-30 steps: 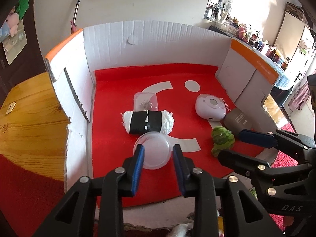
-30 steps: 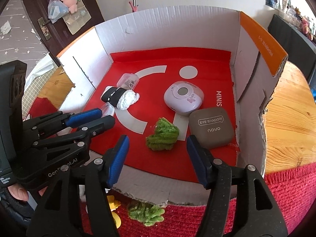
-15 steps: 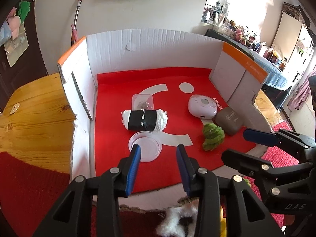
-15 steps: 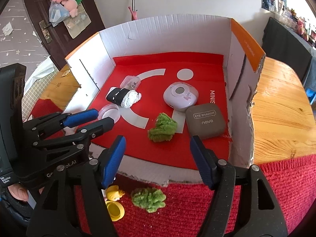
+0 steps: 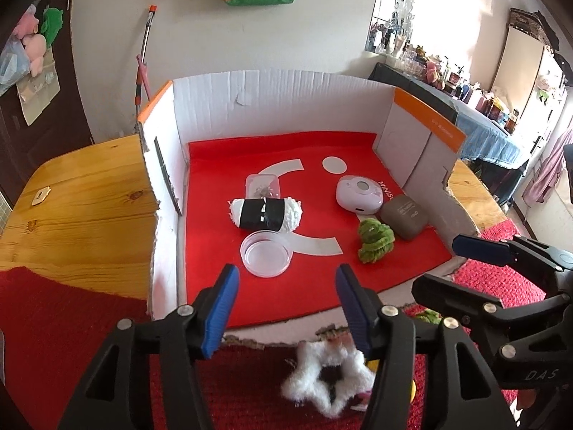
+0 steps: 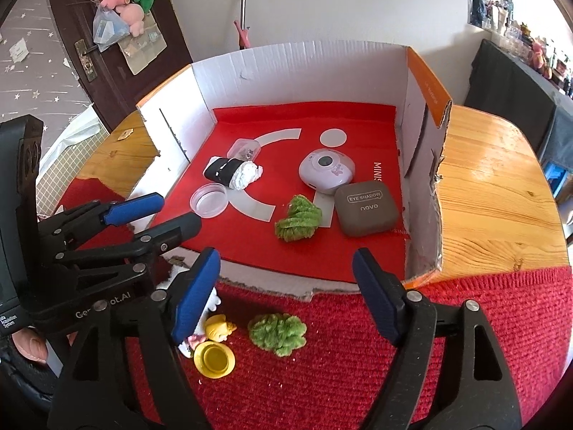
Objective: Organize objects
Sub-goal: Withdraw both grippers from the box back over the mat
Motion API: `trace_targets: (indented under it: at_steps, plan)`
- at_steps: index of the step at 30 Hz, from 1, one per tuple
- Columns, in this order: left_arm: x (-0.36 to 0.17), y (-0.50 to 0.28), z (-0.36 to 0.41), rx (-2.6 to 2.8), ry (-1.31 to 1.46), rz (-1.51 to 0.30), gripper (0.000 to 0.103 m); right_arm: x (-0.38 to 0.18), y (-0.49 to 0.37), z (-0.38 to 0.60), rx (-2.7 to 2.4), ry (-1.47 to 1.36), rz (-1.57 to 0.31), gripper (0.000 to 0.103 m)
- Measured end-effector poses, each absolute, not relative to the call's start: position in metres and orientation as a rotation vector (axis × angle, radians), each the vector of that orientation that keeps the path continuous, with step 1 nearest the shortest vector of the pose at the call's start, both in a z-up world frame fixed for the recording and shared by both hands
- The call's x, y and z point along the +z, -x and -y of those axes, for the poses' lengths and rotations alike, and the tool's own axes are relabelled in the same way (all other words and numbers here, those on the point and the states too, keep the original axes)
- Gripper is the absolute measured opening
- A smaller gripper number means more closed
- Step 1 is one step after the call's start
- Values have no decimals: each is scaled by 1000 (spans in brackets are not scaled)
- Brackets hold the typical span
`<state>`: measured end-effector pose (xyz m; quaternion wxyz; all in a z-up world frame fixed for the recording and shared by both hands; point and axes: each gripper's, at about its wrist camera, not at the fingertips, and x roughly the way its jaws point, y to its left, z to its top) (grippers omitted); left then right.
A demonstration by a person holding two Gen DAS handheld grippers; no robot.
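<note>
Left gripper (image 5: 284,286) hovering over the torn front edge of the cardboard box (image 5: 272,96), jaws opening with nothing between them. Right gripper (image 6: 286,274) alongside, jaws likewise opening and empty, poised above the red mat (image 6: 483,329) outside the box. Probably both spread ready for the loose things not yet put away.

Inside the box, on its red floor: clear round dish (image 5: 265,253) at the near left, mouth up, just in front of the black-and-white fluffy roll (image 5: 266,214). Roll lying on its side, long axis running left to right in the left wrist view, white ends at either side. Small clear case (image 5: 262,186) just behind it. Toward the right, pink round case (image 5: 359,193), grey eyeshadow box (image 6: 366,211) with lettering facing up, and green fuzzy piece (image 6: 298,219) in front of them. Grouped by side, apparently to keep like things together.

Outside, on the mat: second green fuzzy piece (image 6: 277,333), yellow cap (image 6: 214,360) beside a small yellow-haired figure (image 6: 218,328), and white furry star-shaped ring (image 5: 324,372) under the left gripper. Likely next for pickup.
</note>
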<state>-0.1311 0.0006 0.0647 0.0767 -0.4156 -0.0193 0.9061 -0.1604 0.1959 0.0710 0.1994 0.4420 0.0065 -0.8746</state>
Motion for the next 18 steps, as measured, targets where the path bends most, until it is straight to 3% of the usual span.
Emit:
trace_targets:
  at_steps: [18]
  plan:
    - [76,97,-3,2764,1180,32,82,82,127,-203,-2474,-1187,10,95]
